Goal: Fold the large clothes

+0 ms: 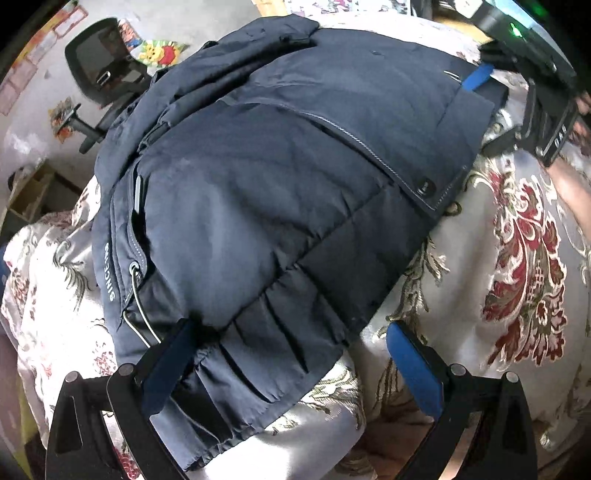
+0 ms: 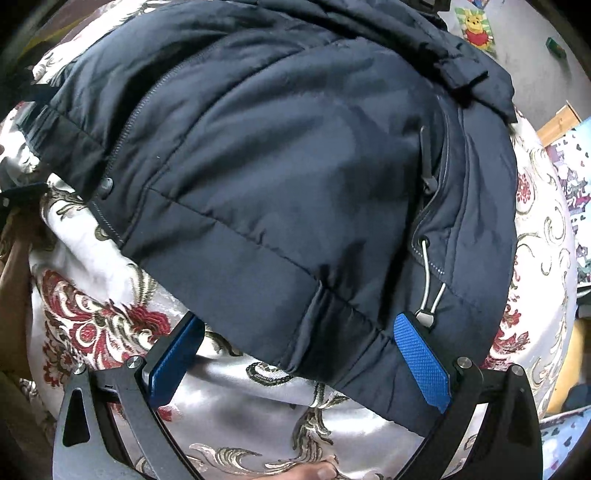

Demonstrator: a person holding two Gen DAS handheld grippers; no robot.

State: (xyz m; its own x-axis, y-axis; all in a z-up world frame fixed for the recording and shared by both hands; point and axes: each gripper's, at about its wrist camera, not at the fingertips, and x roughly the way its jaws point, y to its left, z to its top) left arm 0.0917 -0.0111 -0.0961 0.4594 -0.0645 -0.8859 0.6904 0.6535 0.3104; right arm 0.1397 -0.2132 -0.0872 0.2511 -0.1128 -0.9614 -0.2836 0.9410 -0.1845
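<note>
Puffy, quilted navy jacket [image 1: 266, 192] on floral brocade [image 1: 517, 240].

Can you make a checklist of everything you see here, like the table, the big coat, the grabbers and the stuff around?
Surface: a white cloth with red and gold flower patterns covers it, a little wrinkled.
Job's things: one dark navy puffy jacket lies partly folded on the cloth; its grey drawcord hangs at the hem.
Clutter: nothing seen on the cloth besides the jacket.
Grippers: left gripper has its jaws open at the jacket's gathered edge; right gripper has its jaws open at the hem near the drawcord. Neither is clamped on fabric.
Cables: nothing seen.
Surroundings: a black office chair and a cartoon bear picture on the floor.
</note>
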